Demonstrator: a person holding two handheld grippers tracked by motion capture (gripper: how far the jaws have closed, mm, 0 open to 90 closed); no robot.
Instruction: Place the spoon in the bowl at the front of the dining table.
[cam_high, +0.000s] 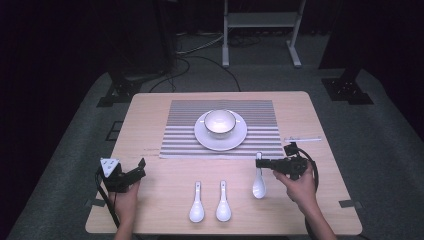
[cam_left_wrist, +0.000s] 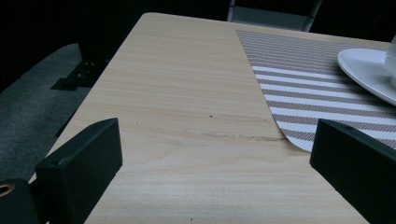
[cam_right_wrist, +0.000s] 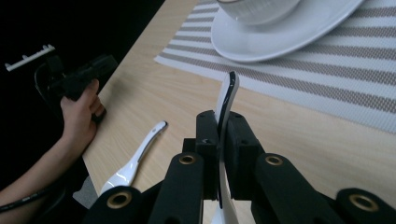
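Right gripper (cam_right_wrist: 219, 140) clamps spoon (cam_right_wrist: 226, 100); left gripper (cam_left_wrist: 215, 168) wide.

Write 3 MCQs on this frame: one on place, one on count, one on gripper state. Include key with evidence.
1. Where does the white round bowl sit?
A. On the white round plate on the grey-and-white striped placemat
B. On the bare light wooden table
C. Beside the left gripper

2. How many white ceramic spoons are on or over the table?
A. Two
B. Three
C. Five

3. What is the right gripper doing?
A. Standing open over nothing
B. Clamping the plate rim
C. Shut on a spoon handle

Key: 1 A, the high view shows bowl on plate on placemat. 2 B, two spoons lie near the front edge and a third sits at the right gripper. 3 C, the right gripper view shows the jaws closed on the handle.
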